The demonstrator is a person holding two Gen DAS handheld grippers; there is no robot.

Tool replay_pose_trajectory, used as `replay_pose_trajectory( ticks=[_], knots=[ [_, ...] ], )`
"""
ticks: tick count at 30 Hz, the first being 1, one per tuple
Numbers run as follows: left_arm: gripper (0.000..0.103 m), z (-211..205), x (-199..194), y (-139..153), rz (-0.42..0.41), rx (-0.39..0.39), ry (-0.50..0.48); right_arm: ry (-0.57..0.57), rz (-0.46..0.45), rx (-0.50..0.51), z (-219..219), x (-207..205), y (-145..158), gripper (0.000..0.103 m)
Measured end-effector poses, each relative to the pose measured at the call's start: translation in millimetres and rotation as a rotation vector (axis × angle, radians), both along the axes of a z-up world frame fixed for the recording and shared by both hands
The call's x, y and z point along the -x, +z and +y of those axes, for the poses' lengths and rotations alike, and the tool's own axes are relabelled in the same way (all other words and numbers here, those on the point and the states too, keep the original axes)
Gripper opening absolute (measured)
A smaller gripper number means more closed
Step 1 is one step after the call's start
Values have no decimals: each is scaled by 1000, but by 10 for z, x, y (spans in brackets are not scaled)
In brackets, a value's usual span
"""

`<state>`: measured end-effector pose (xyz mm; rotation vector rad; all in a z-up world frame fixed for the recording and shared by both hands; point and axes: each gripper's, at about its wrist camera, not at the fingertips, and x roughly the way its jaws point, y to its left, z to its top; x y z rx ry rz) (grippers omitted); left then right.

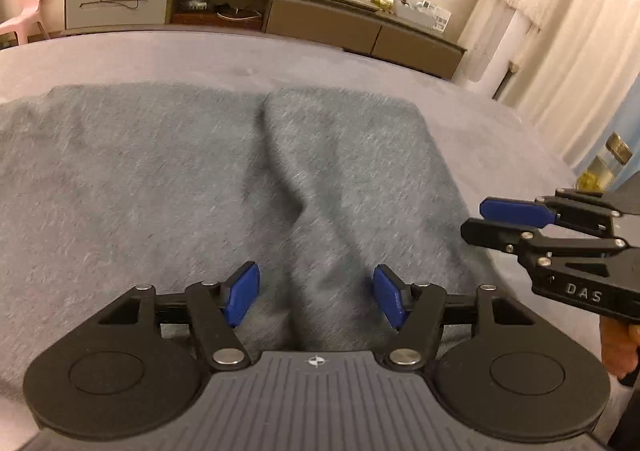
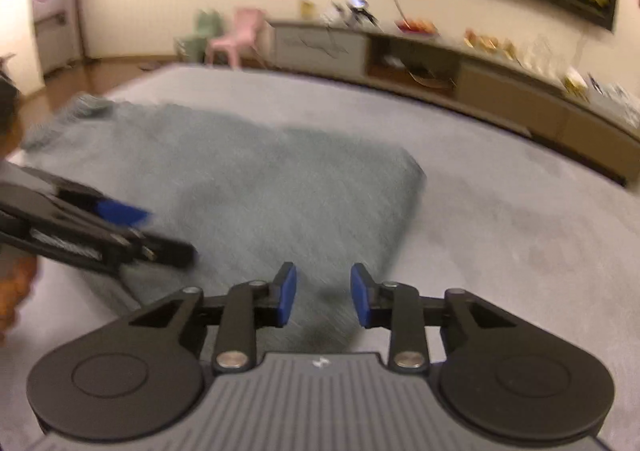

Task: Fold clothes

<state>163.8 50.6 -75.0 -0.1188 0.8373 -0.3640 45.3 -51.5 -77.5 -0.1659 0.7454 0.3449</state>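
A grey-blue garment (image 1: 192, 179) lies spread on the grey bed, with a dark crease running down its middle. It also shows in the right wrist view (image 2: 260, 179), blurred. My left gripper (image 1: 316, 297) is open and empty, low over the garment's near edge, straddling the crease. It also shows at the left of the right wrist view (image 2: 132, 227). My right gripper (image 2: 323, 301) is open and empty above the garment's near right corner. It also shows at the right of the left wrist view (image 1: 496, 221), beside the garment's right edge.
The grey bed (image 1: 248, 55) extends beyond the garment on the far and right sides. A long low cabinet (image 1: 320, 15) with small items stands along the far wall. A pink chair (image 2: 236, 35) stands at the far left. Curtains (image 1: 568, 23) hang at the right.
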Motion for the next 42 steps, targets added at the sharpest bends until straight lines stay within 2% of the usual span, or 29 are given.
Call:
replay_pose_trajectory(
  ticks=[3, 5, 6, 7, 8, 10, 11, 14, 16, 19, 20, 22, 23, 26, 29, 31, 33, 34, 35, 38, 41, 42],
  knots=[
    [66, 300, 132, 150, -15, 33, 37, 1, 36, 76, 82, -23, -144, 32],
    [73, 641, 232, 330, -46, 41, 115, -3, 14, 106, 124, -11, -70, 32],
    [75, 851, 279, 426, -63, 40, 166, -13, -17, 112, 139, 18, 6, 32],
    [84, 1108, 339, 522, -87, 27, 236, -24, -48, 117, 154, 47, 83, 33],
    [89, 1330, 388, 596, -109, 2, 307, -27, -83, 121, 180, 88, 167, 35],
    [89, 1840, 461, 714, -132, -44, 458, -21, -138, 108, 265, 217, 336, 44],
    [89, 2116, 492, 763, -133, -58, 534, -6, -156, 102, 363, 272, 412, 45],
    [91, 2960, 553, 843, -114, -4, 721, 90, -188, 93, 858, 394, 615, 51],
    [94, 3407, 487, 810, -91, 25, 780, 201, -197, 81, 1364, 450, 715, 63],
    [94, 3873, 434, 578, 4, 100, 840, 357, -172, 37, 2201, 389, 750, 67],
    [94, 3982, 457, 491, 28, 147, 850, 395, -160, 33, 2471, 337, 732, 67],
    [94, 4105, 507, 369, 55, 231, 831, 454, -135, 25, 2980, 199, 692, 67],
    [94, 4114, 504, 330, 58, 235, 818, 460, -122, 23, 3191, 83, 666, 66],
    [94, 4141, 500, 220, 66, 254, 776, 411, -22, -46, 3609, -375, 588, 64],
    [95, 4117, 426, 180, 53, 308, 697, 314, 107, -158, 3757, -857, 501, 63],
    [95, 4068, 365, 151, 33, 285, 683, 253, 189, -231, 3810, -1128, 445, 63],
    [81, 4000, 306, 122, 13, 250, 671, 213, 257, -286, 3895, -1372, 378, 63],
    [52, 3961, 282, 101, 4, 212, 670, 199, 284, -302, 3957, -1483, 350, 65],
    [33, 3923, 257, 80, -5, 175, 669, 193, 302, -304, 4043, -1574, 330, 66],
    [23, 3791, 294, 119, -74, 100, 652, 185, 351, -287, 4299, -1799, 308, 72],
    [22, 3571, 376, 230, -147, -4, 601, 206, 386, -246, 4568, -1942, 336, 77],
    [21, 3481, 394, 260, -170, -44, 583, 235, 404, -214, 4668, -1951, 364, 82]
  ],
)
